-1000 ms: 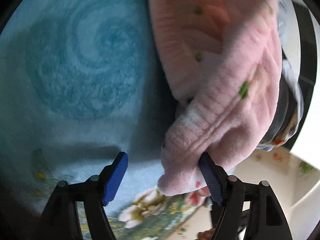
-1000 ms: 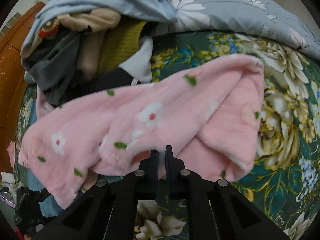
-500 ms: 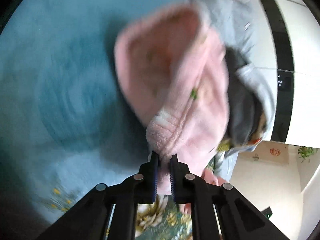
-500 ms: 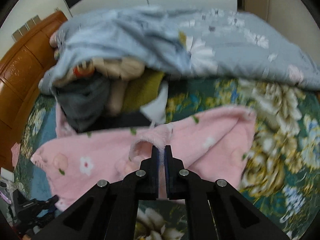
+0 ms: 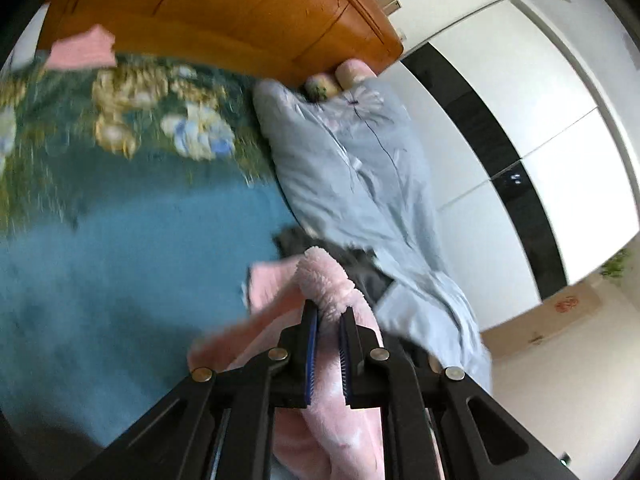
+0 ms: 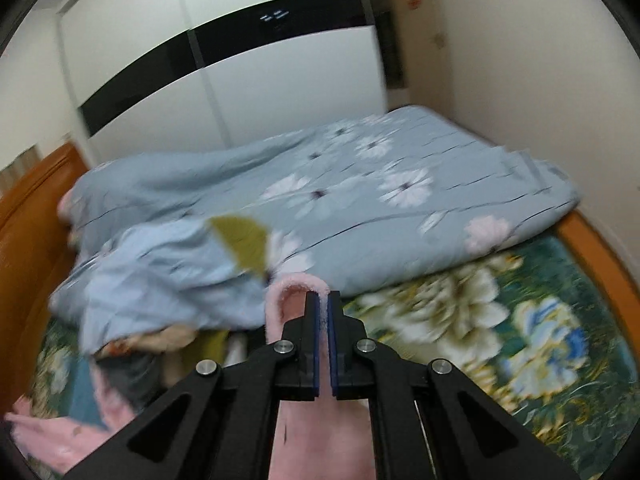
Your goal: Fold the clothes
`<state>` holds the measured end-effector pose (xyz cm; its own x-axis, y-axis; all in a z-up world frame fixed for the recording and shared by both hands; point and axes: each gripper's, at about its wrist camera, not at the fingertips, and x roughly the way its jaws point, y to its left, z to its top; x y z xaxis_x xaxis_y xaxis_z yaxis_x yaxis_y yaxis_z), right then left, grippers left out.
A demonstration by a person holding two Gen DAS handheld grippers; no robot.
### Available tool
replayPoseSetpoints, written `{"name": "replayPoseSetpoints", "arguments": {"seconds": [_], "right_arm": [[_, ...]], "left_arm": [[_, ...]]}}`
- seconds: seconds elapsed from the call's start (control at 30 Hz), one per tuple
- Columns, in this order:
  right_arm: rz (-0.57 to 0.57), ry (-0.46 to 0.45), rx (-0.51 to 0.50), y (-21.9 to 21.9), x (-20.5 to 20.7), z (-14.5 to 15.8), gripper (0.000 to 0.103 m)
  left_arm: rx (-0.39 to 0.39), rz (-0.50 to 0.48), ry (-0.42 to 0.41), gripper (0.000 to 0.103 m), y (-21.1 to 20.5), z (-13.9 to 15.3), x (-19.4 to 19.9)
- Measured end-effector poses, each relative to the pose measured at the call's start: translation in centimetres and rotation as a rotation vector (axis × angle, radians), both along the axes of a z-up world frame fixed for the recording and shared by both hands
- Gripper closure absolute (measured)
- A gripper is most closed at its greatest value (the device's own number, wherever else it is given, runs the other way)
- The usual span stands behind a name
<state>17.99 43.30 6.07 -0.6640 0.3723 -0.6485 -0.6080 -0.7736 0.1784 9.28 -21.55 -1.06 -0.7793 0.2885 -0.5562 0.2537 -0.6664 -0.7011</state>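
Observation:
A fluffy pink garment (image 5: 320, 280) with small flowers is lifted off the bed. My left gripper (image 5: 329, 312) is shut on one edge of it; the cloth hangs down under the fingers. My right gripper (image 6: 323, 300) is shut on another edge of the same pink garment (image 6: 294, 292), which loops over the fingertips and drops below. Both views are blurred by motion.
A light blue floral quilt (image 6: 360, 192) lies bunched across the bed. A pile of clothes (image 6: 168, 340) sits under its left end. The dark green floral sheet (image 6: 500, 320) and a blue blanket (image 5: 120, 272) cover the bed. An orange wooden headboard (image 5: 224, 12) and a white wardrobe (image 6: 240, 80) stand behind.
My left gripper closed on the pink garment's edge. Both grippers then rose and tilted up, lifting the garment off the bed, so the views now show the quilt, wardrobe and headboard.

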Motion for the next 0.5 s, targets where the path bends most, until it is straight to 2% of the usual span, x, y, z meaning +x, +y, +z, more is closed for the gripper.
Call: {"name": "replayPoseSetpoints", "arguments": {"seconds": [0.13,0.27,0.37,0.5], "right_arm": [[-0.104,-0.039,0.021,4.6,0.0,-0.8,0.1],[-0.247,-0.1,0.01,9.2,0.6,-3.2,0.1],[-0.338,-0.145,-0.037,11.5,1.9,-5.9,0.1],[-0.381,-0.23,-0.165,12.9,3.4,-10.9,0.1]], "left_arm": [[-0.032,0.004,-0.046,0.093,-2.4,0.1,-5.1],[-0.051,0.027,-0.122,0.093,-3.6,-0.8,-10.6],[-0.086,0.052,-0.187,0.092,-4.6,-2.3,-12.9],[-0.09,0.023,-0.269,0.09,-4.6,-5.4,-14.5]]}}
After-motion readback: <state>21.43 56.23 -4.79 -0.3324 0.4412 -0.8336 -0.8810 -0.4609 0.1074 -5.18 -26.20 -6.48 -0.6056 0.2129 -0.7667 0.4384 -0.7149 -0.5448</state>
